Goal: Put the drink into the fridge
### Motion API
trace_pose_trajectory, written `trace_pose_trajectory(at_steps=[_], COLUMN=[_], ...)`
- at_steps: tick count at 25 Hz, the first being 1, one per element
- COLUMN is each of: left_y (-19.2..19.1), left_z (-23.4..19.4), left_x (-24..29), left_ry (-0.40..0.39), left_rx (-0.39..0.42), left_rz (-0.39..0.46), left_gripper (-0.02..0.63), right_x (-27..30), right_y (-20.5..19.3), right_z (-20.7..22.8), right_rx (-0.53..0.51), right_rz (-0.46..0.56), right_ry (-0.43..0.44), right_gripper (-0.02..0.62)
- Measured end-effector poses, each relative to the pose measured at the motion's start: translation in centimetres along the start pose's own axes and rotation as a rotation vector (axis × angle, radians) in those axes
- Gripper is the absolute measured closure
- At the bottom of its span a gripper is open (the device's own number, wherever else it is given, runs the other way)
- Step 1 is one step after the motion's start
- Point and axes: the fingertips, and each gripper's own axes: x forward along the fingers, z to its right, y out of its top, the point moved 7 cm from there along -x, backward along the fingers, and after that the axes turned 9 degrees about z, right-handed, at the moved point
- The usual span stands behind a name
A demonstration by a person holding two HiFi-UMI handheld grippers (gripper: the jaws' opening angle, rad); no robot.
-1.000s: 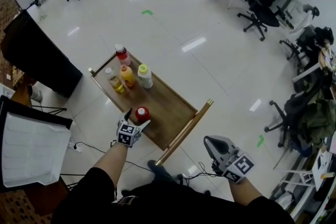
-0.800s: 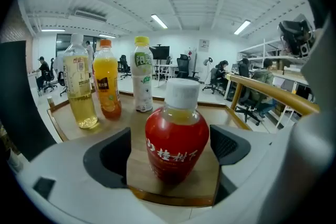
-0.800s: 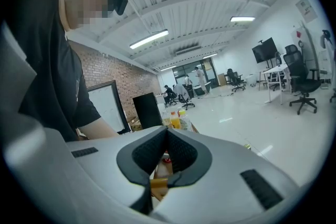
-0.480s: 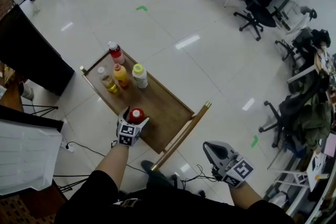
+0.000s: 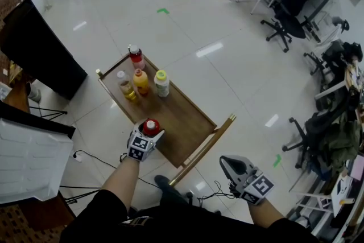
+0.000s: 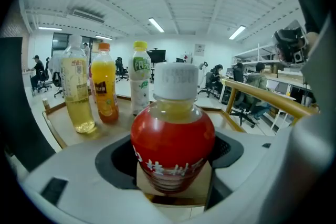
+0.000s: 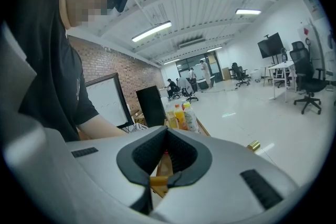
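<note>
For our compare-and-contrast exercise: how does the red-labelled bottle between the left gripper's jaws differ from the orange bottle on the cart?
The red-labelled bottle has a white cap; the orange bottle has an orange one. The red-labelled bottle stands alone at the near end of the wooden cart, between the closing jaws of the left gripper; the orange bottle stands untouched among three others at the far end. Both are upright and capped.
</note>
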Motion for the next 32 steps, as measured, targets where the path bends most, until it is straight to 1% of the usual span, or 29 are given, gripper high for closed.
trace_pose_trajectory(at_steps=[4,7,9,13,18,24,28,32], left_y=[2.3,3.9,4.2,5.4,6.3,6.5,7.1,6.8], left_z=[-0.4,-0.7,-1.2,-1.0,0.1,-0.8,-0.5,-0.2], left_x=[-3.3,-6.0,-8.0,-12.8,-19.6,-28.1,-33.9,-40.3], left_ry=[0.019,0.025,0.051,0.078,0.092,0.191,0.253,0.324], left_rx=[-0.003,-0.03,-0.026,-0.019,-0.062,-0.098,-0.117,-0.132], left_rz=[0.059,0.091,0.113,0.139,0.161,0.199,0.218,0.231], left_gripper=[0.251,0.25,0.251,0.25,0.25,0.25,0.25,0.25], right_x=[1.6,3.4,4.7,7.0,9.7,13.5,15.3,17.5], right_y=[0.4,0.6,0.7,1.2,1.5,1.6,2.0,2.0], right_z=[-1.4,-2.4,-3.2,-6.0,-9.6,-15.0,-18.5,-22.9], right_rx=[-0.004,-0.009,-0.019,-0.036,-0.052,-0.088,-0.103,-0.123], right_rz=[0.0,0.002,0.007,0.005,0.005,0.0,-0.007,-0.015], right_ry=[0.049,0.09,0.124,0.182,0.247,0.353,0.412,0.489], right_gripper=[0.607,0.607,0.607,0.607,0.607,0.607,0.607,0.607])
